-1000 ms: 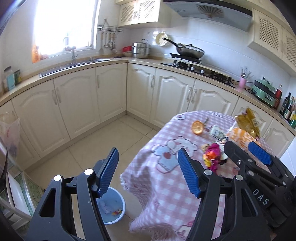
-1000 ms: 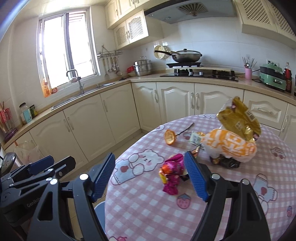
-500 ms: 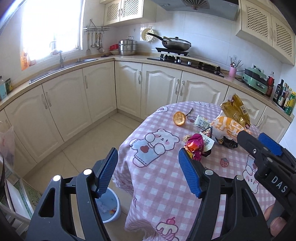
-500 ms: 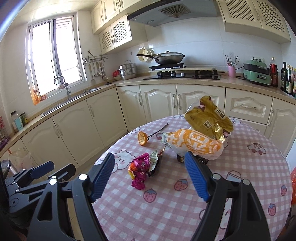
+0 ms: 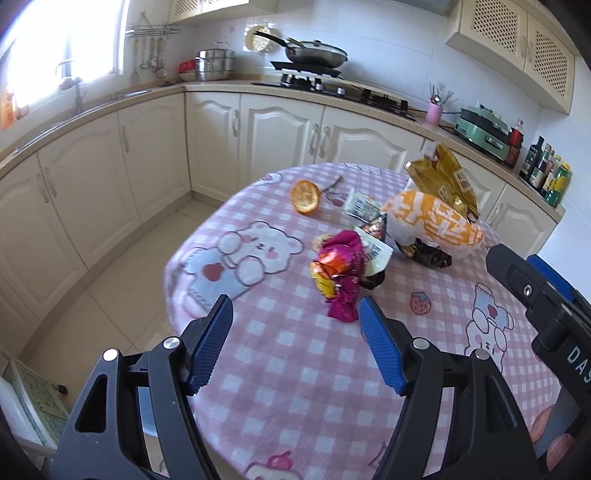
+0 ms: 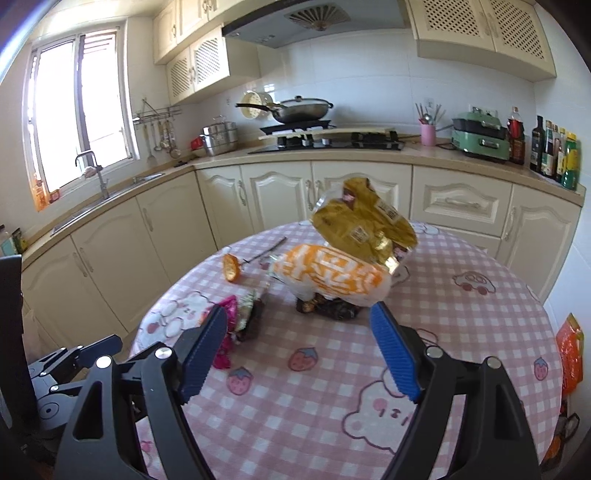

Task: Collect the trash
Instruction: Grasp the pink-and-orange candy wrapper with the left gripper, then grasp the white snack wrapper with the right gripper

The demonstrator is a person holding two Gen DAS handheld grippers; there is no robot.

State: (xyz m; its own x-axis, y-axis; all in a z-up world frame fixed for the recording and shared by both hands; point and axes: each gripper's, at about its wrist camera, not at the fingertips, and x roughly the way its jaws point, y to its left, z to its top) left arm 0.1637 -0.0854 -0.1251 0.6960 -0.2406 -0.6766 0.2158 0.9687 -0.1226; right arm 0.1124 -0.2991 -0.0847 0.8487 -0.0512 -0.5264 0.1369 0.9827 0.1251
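pink checked tablecloth (image 5: 295, 369), crumpled wrappers (image 5: 341, 275), both grippers' jaws wide, empty

We're in a home kitchen. Landmark: the gas stove (image 6: 325, 142) w/ a lidded pan (image 6: 301, 110) on it, range hood (image 6: 314, 16) right above. Left of the stove: steel pot (image 6: 219, 138), hanging utensils (image 6: 160, 134), then sink w/ tap (image 6: 92, 168) under the window (image 6: 79, 110). Right of it: pink utensil cup (image 6: 428, 133), green appliance (image 6: 480, 138), bottles (image 6: 554, 151). Cream cabinets (image 6: 280, 195) below, and a round table (image 6: 461, 332) w/ pink checked cloth in front.
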